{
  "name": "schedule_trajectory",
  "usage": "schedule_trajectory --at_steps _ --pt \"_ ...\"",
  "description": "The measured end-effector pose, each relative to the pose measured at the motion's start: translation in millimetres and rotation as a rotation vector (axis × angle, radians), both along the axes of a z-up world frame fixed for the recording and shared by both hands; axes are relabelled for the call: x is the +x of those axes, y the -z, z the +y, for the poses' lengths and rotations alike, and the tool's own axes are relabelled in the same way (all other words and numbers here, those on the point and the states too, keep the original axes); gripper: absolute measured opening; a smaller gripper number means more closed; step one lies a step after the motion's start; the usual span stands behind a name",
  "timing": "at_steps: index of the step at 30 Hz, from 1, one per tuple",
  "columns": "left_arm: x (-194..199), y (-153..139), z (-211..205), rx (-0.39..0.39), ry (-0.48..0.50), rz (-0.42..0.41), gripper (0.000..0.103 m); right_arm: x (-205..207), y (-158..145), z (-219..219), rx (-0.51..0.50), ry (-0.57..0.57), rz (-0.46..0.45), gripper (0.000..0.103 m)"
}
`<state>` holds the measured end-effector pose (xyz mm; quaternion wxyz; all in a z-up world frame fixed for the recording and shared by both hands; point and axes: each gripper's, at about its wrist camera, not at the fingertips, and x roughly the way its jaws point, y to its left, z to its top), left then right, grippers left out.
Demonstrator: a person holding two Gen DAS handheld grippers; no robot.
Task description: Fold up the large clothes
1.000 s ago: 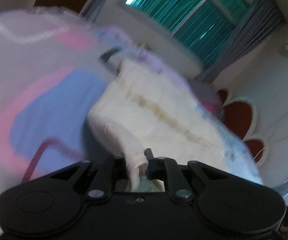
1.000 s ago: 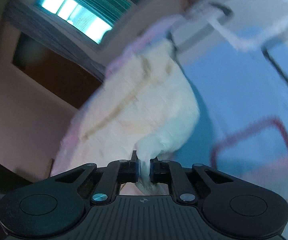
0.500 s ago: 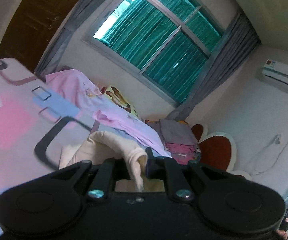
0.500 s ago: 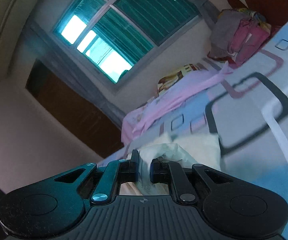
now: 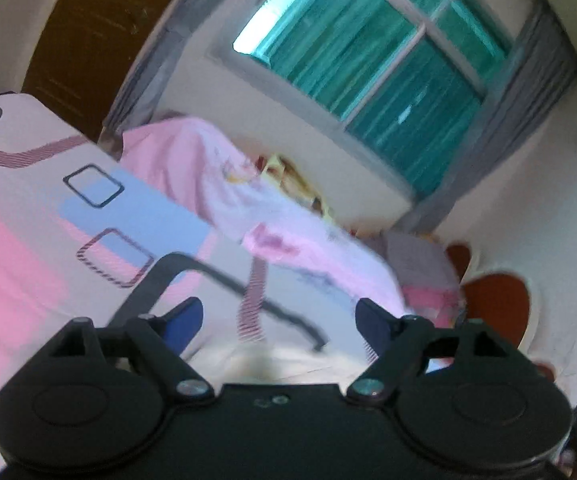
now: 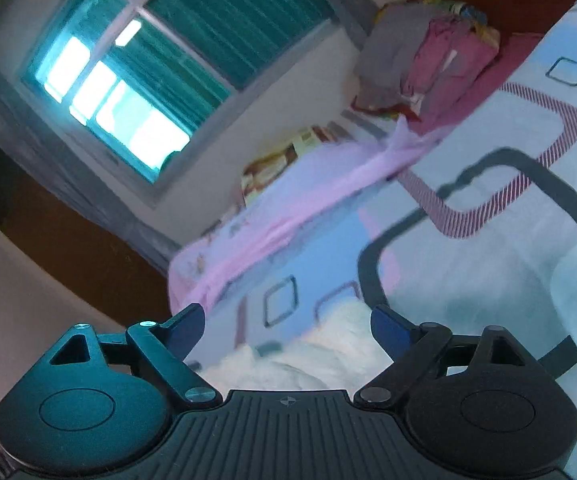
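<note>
A cream garment [image 5: 272, 362] lies on the patterned bedsheet [image 5: 40, 240], only its near edge showing below my left gripper [image 5: 278, 316]. That gripper's jaws are opening and stand wide, the blue pads clear of the cloth. In the right wrist view the same cream garment [image 6: 308, 352] lies crumpled just under my right gripper [image 6: 288, 324], whose jaws are also opening wide with the cloth low between them and untouched by the pads. Most of the garment is hidden behind both gripper bodies.
A pink blanket [image 5: 248, 208] runs along the bed's far side under the green-curtained window [image 5: 368, 60]. A pile of grey and pink clothes [image 6: 436, 52] sits by the red headboard [image 5: 496, 300]. A brown door [image 5: 88, 32] stands at the left.
Both grippers have let go of the cream garment and sprung wide. The cloth has dropped onto the bed beneath them, and both views have swung toward the window wall.
</note>
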<state>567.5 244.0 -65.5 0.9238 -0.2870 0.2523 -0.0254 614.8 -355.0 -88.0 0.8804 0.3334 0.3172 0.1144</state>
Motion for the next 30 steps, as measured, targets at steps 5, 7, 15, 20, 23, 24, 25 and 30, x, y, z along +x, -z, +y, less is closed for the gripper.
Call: schedule_trajectory --at_steps 5,7,15,20,23,24,25,30 --pt "33 28 11 0.065 0.108 0.141 0.082 19 31 14 -0.101 -0.085 0.064 0.09" --pt "51 39 12 0.093 0.143 0.202 0.081 31 43 21 -0.124 -0.119 0.096 0.09" --pt "79 68 -3 0.167 0.305 0.303 0.02 46 68 54 -0.31 -0.228 0.119 0.024" --pt "56 44 -4 0.188 0.273 0.109 0.004 24 47 55 -0.354 -0.195 -0.04 0.007" --pt "41 21 3 0.141 0.243 -0.052 0.004 15 25 53 -0.356 -0.157 -0.15 0.007" --pt "42 15 3 0.139 0.233 -0.08 0.004 16 20 54 -0.365 -0.147 -0.17 0.007" --pt "46 13 3 0.142 0.229 -0.085 0.004 19 18 55 -0.38 -0.138 -0.175 0.007" --pt "87 42 -11 0.255 0.179 0.079 0.004 56 53 64 -0.407 -0.105 0.002 0.007"
